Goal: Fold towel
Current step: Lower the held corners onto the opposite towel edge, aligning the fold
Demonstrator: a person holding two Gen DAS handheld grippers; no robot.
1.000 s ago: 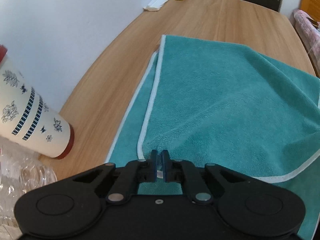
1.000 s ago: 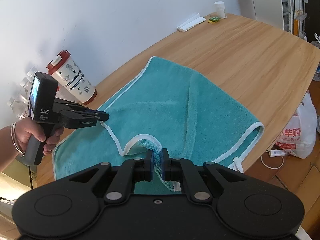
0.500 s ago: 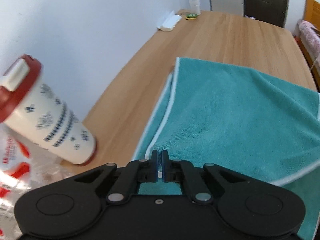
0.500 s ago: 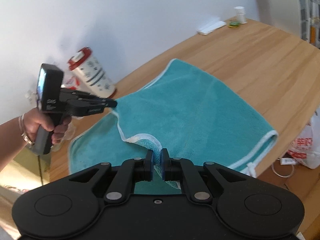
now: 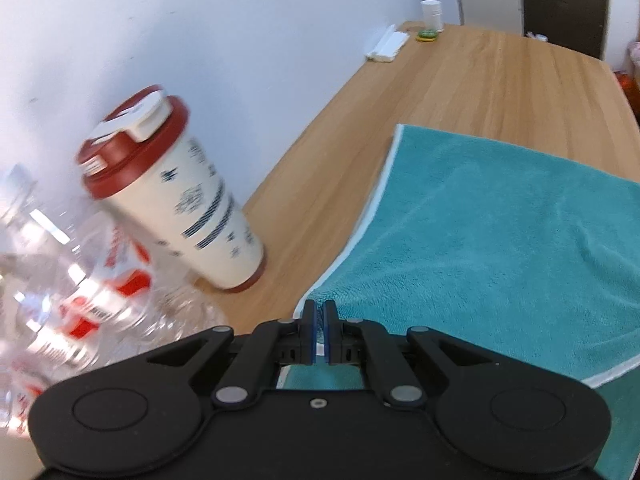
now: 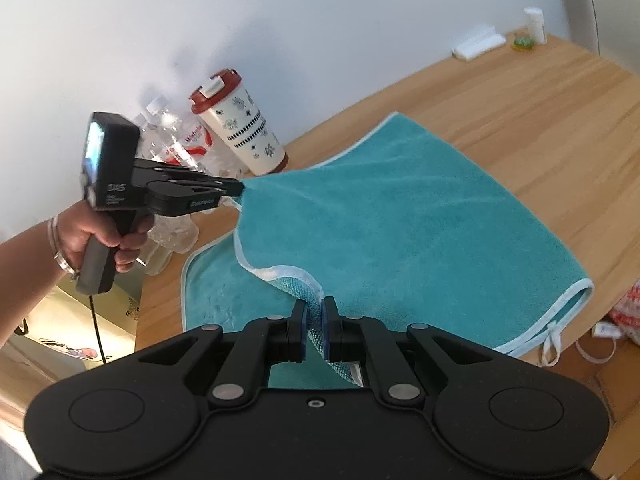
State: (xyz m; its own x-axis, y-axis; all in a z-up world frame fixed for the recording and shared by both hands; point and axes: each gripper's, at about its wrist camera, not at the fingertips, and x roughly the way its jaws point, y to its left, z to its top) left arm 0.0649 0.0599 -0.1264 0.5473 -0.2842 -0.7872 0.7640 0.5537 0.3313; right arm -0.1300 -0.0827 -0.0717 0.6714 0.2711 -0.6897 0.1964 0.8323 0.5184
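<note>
left gripper (image 6: pixel 236 189) pinched on teal towel (image 6: pixel 400 216) corner, held above wooden table (image 6: pixel 540 120) | right gripper (image 6: pixel 315 320) clamped on white-trimmed edge | towel's lifted half drapes over half lying flat | tumbler (image 6: pixel 240 124) upright beside towel | bottles (image 5: pixel 60 280) blurred, probably plastic

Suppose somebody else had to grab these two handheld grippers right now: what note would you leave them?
Left gripper: shut on one corner of the teal towel, lifted above the table.
Right gripper: shut on the towel's white-trimmed edge.
Towel: upper layer raised between the grippers, lower layer flat on the table, one side hanging over the table edge.
Nearby: red-lidded tumbler and clear bottles beside the left gripper.
Done: both grips taken, layer lifted.
Left: carry it across, lay it down, release.
</note>
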